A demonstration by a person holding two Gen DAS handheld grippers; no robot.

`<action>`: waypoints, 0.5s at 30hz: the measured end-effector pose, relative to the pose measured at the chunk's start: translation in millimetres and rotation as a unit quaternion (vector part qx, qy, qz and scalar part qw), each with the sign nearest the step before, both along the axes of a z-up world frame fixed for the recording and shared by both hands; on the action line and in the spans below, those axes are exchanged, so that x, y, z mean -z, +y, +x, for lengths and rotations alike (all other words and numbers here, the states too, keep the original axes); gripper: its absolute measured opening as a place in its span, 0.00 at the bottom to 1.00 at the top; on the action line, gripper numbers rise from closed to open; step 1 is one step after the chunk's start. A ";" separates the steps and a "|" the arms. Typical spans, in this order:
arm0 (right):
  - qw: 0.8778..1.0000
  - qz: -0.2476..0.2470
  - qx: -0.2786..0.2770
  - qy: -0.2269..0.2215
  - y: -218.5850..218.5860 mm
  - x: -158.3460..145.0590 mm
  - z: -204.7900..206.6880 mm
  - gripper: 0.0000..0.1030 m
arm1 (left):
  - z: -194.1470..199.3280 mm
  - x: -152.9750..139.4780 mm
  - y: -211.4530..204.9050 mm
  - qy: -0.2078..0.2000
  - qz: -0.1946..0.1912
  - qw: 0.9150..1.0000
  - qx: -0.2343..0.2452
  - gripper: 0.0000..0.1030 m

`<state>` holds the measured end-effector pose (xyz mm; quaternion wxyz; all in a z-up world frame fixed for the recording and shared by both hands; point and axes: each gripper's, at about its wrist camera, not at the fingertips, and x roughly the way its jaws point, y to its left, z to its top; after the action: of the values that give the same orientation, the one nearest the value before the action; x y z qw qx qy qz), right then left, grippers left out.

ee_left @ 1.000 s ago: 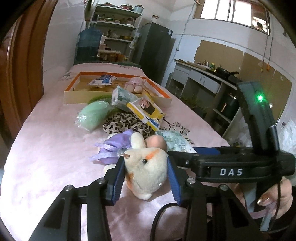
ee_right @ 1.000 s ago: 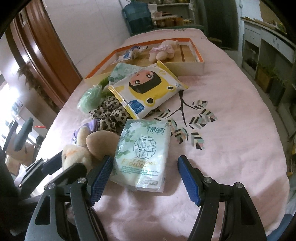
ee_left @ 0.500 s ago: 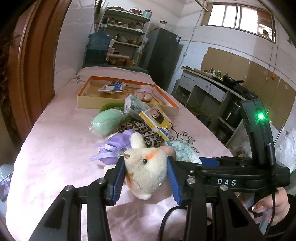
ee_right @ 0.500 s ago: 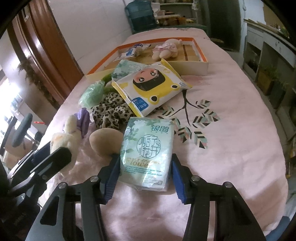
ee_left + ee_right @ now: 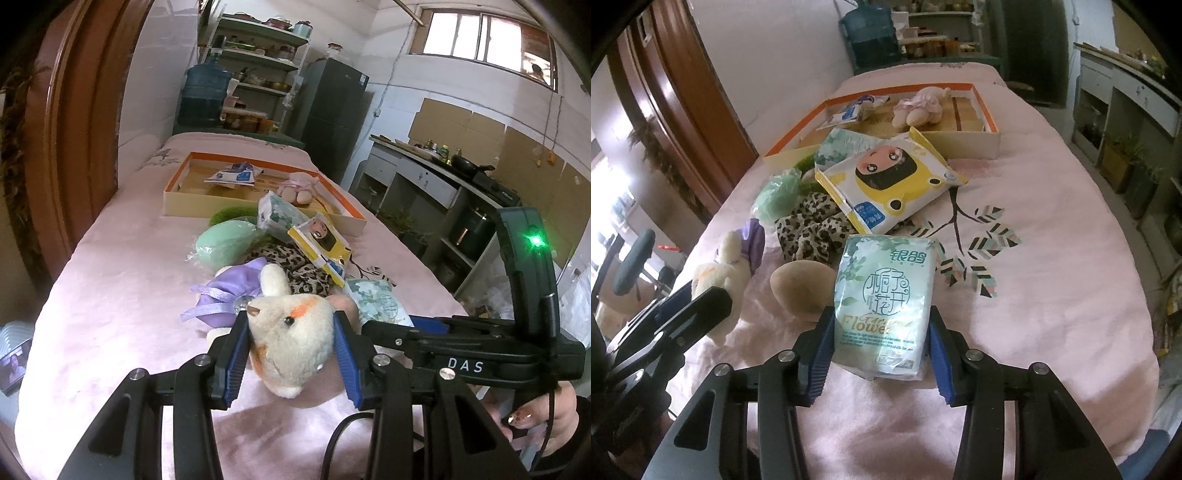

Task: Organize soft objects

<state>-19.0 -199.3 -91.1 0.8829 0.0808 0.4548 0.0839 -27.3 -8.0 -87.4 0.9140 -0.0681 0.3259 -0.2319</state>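
Left wrist view: my left tongs (image 5: 291, 360) are clamped on a cream plush toy (image 5: 291, 341), fuzzy, with an orange patch. Right wrist view: my right tongs (image 5: 881, 349) are closing on a pale green tissue pack (image 5: 884, 301) lying between them on the pink bed (image 5: 1052, 266).

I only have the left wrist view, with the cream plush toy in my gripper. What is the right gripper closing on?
Observer: The right gripper is closing on the pale green tissue pack, its pads at both long sides.
Operator: Is the pack clear of the other things?
Observer: Its far end touches the leopard-print cloth; a tan pad lies just beside it.
Operator: What is already in the box?
Observer: The orange-rimmed box holds a pink plush doll and a blue-and-white packet.
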 end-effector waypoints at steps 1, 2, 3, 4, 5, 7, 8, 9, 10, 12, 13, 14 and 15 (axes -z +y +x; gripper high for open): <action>1.000 -0.001 0.000 -0.002 0.1 -1.4 -0.2 0.46 | 0.3 -0.3 0.1 0.000 0.001 1.000 -0.002 0.42; 1.000 -0.002 0.000 -0.005 0.1 -3.4 -0.8 0.46 | 0.6 -0.7 0.2 0.000 0.002 1.000 -0.003 0.42; 1.000 -0.004 0.000 -0.009 0.2 -5.8 -1.1 0.46 | 1.2 -1.5 0.3 0.000 0.003 1.000 -0.004 0.42; 1.000 -0.004 -0.001 -0.013 0.2 -7.7 -1.3 0.46 | 1.4 -2.1 0.2 0.000 0.003 1.000 -0.005 0.42; 1.000 -0.006 -0.002 -0.017 0.1 -10.4 -1.4 0.46 | 1.9 -2.6 0.4 -0.001 0.004 1.000 -0.007 0.42; 1.000 -0.009 -0.002 -0.023 0.5 -14.6 -0.4 0.46 | 3.9 -4.5 0.3 -0.002 0.008 1.000 -0.012 0.42; 1.000 -0.012 -0.002 -0.027 0.6 -17.3 0.0 0.46 | 5.4 -4.9 0.7 -0.002 0.010 1.000 -0.014 0.42; 0.999 -0.014 -0.002 -0.029 1.0 -19.0 0.6 0.46 | 7.4 -6.1 0.5 -0.001 0.013 1.000 -0.017 0.42; 0.999 -0.016 -0.003 -0.032 0.7 -20.7 0.8 0.46 | 9.2 -7.4 0.6 -0.001 0.014 1.000 -0.020 0.42; 0.999 -0.019 -0.003 -0.038 0.9 -24.8 2.4 0.46 | 12.7 -10.6 -0.1 -0.004 0.019 0.999 -0.026 0.42; 0.999 -0.020 -0.004 -0.040 1.1 -26.4 3.4 0.46 | 14.7 -12.7 -0.9 -0.006 0.023 0.999 -0.030 0.42; 0.999 -0.021 -0.004 -0.043 0.7 -28.0 4.3 0.46 | 15.8 -13.9 -1.4 -0.007 0.025 0.999 -0.031 0.42; 0.999 -0.021 -0.005 -0.045 0.1 -29.3 5.5 0.46 | 18.6 -16.1 -2.4 -0.008 0.028 0.999 -0.033 0.42</action>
<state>-13.5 -199.2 -61.8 0.9035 0.0564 0.4170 0.0819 -8.7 -10.3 -71.3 0.9254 -0.0516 0.3221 -0.1931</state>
